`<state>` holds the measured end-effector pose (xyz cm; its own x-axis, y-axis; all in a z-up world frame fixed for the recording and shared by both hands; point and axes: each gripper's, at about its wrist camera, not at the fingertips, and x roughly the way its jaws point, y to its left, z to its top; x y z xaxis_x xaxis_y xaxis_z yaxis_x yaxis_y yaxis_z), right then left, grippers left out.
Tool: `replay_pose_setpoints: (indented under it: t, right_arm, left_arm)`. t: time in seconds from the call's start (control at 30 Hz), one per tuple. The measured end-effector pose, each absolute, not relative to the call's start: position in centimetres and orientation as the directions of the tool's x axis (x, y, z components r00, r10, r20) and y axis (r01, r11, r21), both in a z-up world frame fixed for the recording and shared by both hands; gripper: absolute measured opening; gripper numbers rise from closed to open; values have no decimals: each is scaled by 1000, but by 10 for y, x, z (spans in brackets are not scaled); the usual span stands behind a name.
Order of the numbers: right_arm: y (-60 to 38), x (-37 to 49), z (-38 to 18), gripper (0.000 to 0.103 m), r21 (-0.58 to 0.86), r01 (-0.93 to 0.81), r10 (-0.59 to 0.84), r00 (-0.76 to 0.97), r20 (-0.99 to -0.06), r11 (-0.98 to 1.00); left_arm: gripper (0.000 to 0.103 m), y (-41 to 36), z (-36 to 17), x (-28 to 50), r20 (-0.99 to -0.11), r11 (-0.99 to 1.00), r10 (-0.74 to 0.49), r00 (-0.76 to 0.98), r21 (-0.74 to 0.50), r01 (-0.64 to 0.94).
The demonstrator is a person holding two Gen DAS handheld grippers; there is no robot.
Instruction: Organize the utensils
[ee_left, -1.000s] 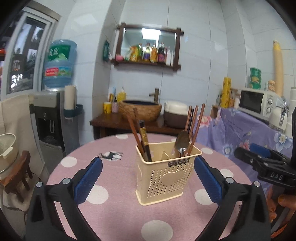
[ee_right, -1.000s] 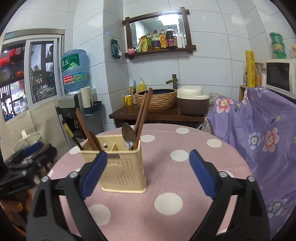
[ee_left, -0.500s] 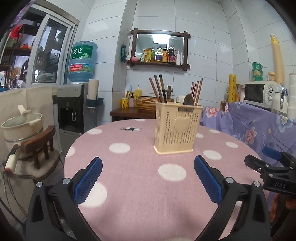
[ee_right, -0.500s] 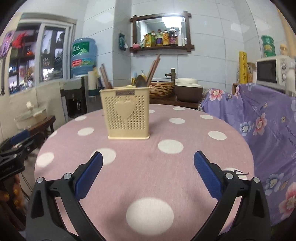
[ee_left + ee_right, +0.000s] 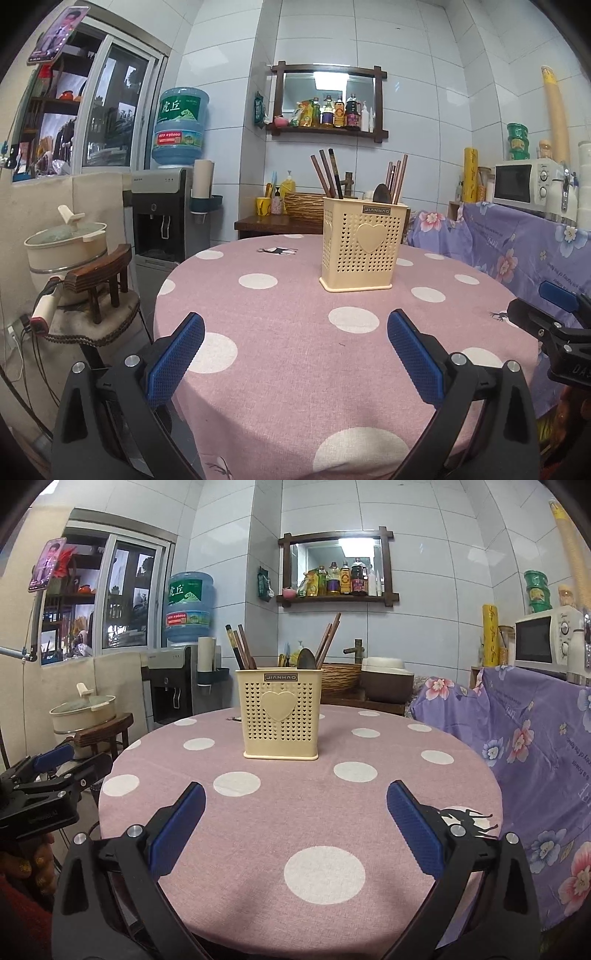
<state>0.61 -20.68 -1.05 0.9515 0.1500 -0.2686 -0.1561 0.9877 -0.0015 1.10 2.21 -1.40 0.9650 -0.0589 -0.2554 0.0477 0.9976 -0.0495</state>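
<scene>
Both grippers now sit back near the surface's (image 5: 258,827) front edge, low and level, well apart from the utensil holder (image 5: 364,247), which a second ago stood just between the left gripper's (image 5: 295,354) jaws.

Round polka-dot table (image 5: 295,369), cream utensil holder (image 5: 364,254) upright

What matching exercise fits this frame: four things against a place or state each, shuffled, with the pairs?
Things:
1. utensil holder
2. spoon
3. left gripper
4. microwave

Places or states:
A. open, holding nothing
B. far right, behind the floral cloth
C. standing on the polka-dot table
D. upright in the holder beside the chopsticks

Pairs: 1-C, 2-D, 3-A, 4-B
</scene>
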Motion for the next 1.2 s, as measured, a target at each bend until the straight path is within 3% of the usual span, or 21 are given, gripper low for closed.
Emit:
replay_pose_setpoints:
  t: [1.2]
  right_arm:
    - [-210, 7, -10, 97, 3, -159, 154, 949, -275, 987]
  left_arm:
    - [98, 18, -9, 5, -243, 998, -52, 969, -33, 46]
